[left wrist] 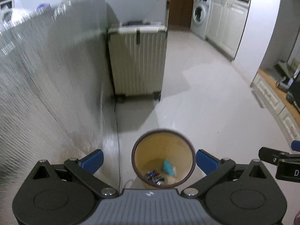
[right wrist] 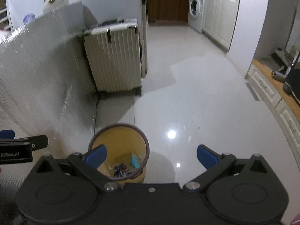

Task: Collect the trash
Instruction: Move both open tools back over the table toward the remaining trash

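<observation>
Left gripper [left wrist: 149,161]: jaws released, spread wide, nothing between them. Right gripper [right wrist: 151,157]: jaws likewise released and empty. Both hang above the floor [left wrist: 206,103]. Waste bin [left wrist: 162,136], tan inside with a dark rim, stands upright on the floor directly below the left gripper; in the right wrist view [right wrist: 120,129] it sits near and left of centre. Inside the bin: a teal scrap [left wrist: 168,167] and a blue-and-white wrapper [left wrist: 154,177]. Ribbed pale suitcase [left wrist: 137,63] stands farther off, left, against the wall. Washing machine [right wrist: 196,9] far right.
</observation>
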Available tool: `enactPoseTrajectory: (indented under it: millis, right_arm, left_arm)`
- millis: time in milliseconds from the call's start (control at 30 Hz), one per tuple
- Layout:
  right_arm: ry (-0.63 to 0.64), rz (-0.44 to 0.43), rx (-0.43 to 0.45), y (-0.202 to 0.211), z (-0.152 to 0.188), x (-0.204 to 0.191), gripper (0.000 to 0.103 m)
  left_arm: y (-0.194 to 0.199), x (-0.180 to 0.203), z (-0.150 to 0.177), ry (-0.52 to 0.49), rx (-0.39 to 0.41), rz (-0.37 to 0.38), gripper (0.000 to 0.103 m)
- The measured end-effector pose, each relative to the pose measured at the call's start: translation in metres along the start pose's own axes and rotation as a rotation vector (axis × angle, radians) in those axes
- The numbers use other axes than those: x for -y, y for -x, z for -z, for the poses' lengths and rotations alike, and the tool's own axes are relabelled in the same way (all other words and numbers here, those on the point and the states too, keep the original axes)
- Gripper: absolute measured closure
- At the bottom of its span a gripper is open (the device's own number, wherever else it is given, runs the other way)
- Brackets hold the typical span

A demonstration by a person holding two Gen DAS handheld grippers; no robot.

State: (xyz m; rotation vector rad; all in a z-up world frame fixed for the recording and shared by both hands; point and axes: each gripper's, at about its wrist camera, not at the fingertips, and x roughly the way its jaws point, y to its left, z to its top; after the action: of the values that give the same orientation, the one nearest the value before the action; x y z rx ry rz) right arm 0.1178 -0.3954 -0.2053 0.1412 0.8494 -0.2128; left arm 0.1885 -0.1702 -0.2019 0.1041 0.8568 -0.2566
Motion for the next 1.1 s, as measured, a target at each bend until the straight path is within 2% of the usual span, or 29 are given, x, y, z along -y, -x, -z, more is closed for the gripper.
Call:
enactPoseTrajectory:
  millis: [333, 600, 867, 1100]
  right_arm:
    - [-0.026, -0.016, 0.197, 0.096, -0.020, 0.006, 0.000]
    - [-0.002, -0.020, 0.347, 0.163, -0.042, -0.007, 0.000]
    - [0.025, -0.036, 0.443, 0.208, -0.056, -0.034, 0.000]
    - [0.047, -0.097, 0.507, 0.230, -0.067, -0.070, 0.000]
  left_arm:
    - [0.091, 0.008, -0.017, -0.019, 0.190, 0.003, 0.000]
    - [0.164, 0.002, -0.032, -0.016, 0.333, -0.003, 0.000]
    - [0.221, -0.025, -0.040, -0.005, 0.433, -0.033, 0.000]
    - [0.256, -0.068, -0.041, 0.038, 0.488, -0.094, 0.000]
